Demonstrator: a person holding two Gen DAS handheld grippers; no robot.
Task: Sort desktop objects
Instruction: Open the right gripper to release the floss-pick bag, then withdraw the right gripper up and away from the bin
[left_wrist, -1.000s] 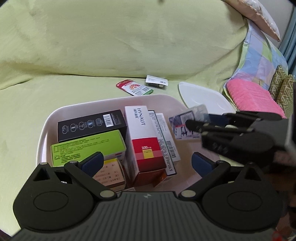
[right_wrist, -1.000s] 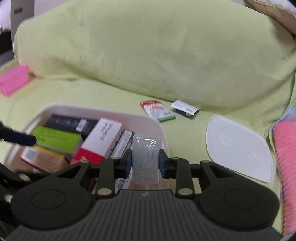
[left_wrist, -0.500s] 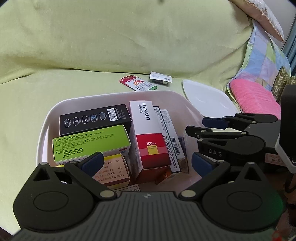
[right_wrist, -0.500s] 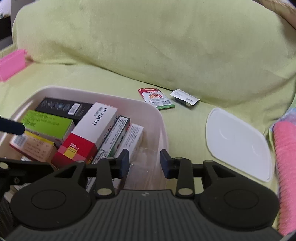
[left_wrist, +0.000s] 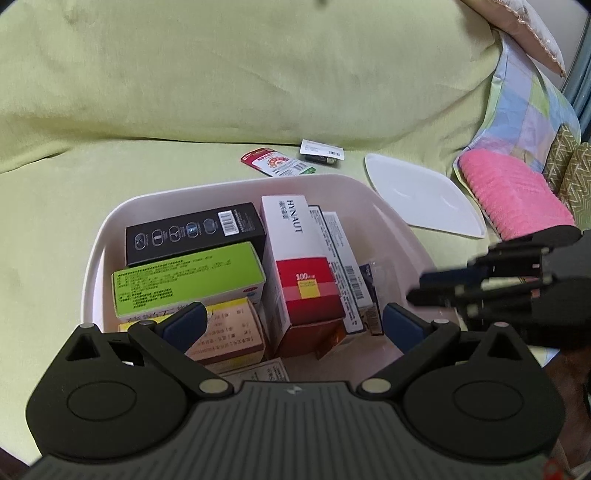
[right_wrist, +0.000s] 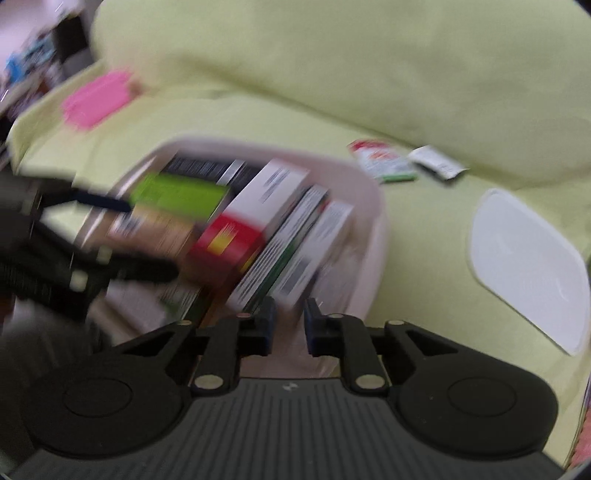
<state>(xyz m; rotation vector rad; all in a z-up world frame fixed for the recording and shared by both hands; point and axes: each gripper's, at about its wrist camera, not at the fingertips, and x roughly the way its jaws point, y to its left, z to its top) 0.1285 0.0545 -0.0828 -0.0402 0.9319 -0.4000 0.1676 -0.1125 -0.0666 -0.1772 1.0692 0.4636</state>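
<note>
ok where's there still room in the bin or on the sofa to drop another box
Inside the bin, the right side is free, between the thin white box and the right wall. The left and middle are packed with boxes. Outside, the green cover left of the bin is bare; behind it lie two packets and the white lid.

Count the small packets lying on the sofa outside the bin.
2. A red-and-green packet lies behind the bin; a white-labelled packet sits just right of it. Others may be hidden.
</note>
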